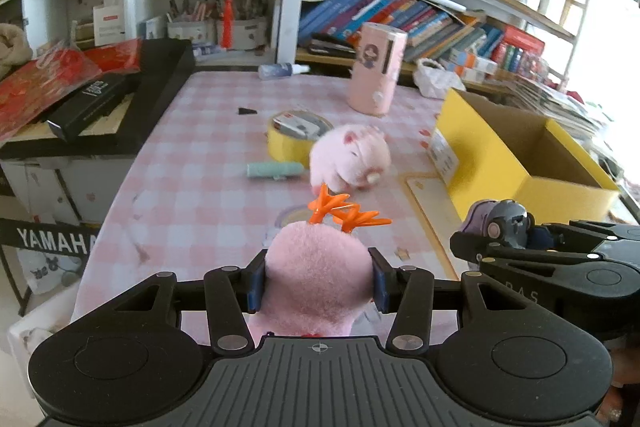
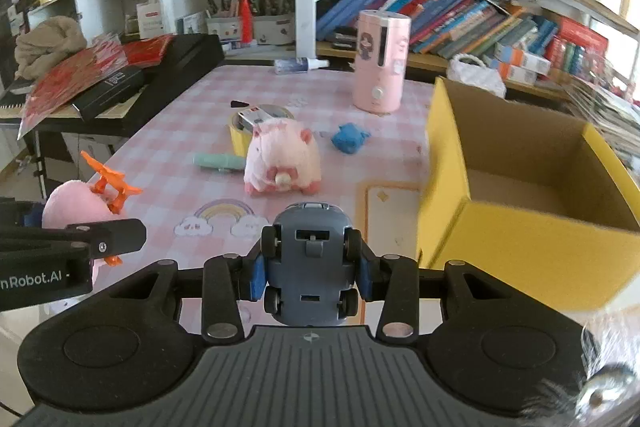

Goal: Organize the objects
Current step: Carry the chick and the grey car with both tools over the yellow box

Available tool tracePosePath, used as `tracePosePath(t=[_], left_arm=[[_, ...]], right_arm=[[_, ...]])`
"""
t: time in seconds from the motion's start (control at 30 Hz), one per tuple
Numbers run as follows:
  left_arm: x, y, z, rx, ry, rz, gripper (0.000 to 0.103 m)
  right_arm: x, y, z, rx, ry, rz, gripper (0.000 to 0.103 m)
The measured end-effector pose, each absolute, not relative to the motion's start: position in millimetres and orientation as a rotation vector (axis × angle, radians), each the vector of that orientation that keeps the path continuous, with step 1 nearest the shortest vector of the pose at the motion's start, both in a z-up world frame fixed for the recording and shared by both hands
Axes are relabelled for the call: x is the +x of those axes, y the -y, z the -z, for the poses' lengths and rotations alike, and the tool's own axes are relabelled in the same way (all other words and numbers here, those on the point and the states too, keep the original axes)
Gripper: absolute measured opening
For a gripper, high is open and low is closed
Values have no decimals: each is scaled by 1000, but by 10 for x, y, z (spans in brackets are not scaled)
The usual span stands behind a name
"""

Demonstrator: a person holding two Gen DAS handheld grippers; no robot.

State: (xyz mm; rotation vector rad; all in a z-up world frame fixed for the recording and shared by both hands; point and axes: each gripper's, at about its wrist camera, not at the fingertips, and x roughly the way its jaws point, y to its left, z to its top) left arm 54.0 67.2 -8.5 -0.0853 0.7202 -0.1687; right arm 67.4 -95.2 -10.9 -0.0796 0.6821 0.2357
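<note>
My left gripper point(image 1: 318, 285) is shut on a pink plush toy with orange antlers point(image 1: 316, 279), held above the near end of the pink checked table point(image 1: 200, 155). The same plush point(image 2: 74, 205) shows at the left of the right wrist view. My right gripper point(image 2: 310, 269) is shut on a grey toy car point(image 2: 310, 263), underside up; the car point(image 1: 506, 223) also appears at the right of the left wrist view. A pink plush pig point(image 2: 280, 157) lies mid-table. An open yellow cardboard box point(image 2: 520, 187) stands at the right, nothing visible inside.
On the table lie a yellow tape roll point(image 2: 240, 131), a mint green tube point(image 2: 218, 161), a blue toy point(image 2: 349, 138), a spray bottle point(image 2: 300, 65) and a pink humidifier point(image 2: 382, 63). A black case with red packets point(image 2: 132, 83) sits left. Bookshelves point(image 2: 460, 15) fill the back.
</note>
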Motion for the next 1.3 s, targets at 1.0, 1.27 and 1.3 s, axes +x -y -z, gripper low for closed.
tracePosePath(t=[1.0, 1.27, 1.3], left_arm=[[-8, 474, 144, 75, -739, 574, 47], [43, 751, 109, 110, -731, 618, 47], [54, 769, 103, 112, -727, 618, 47]], right_arm=[[-569, 2055, 188, 101, -712, 132, 39], [-578, 2352, 191, 136, -712, 190, 39], [-564, 2377, 186, 140, -712, 192, 39]])
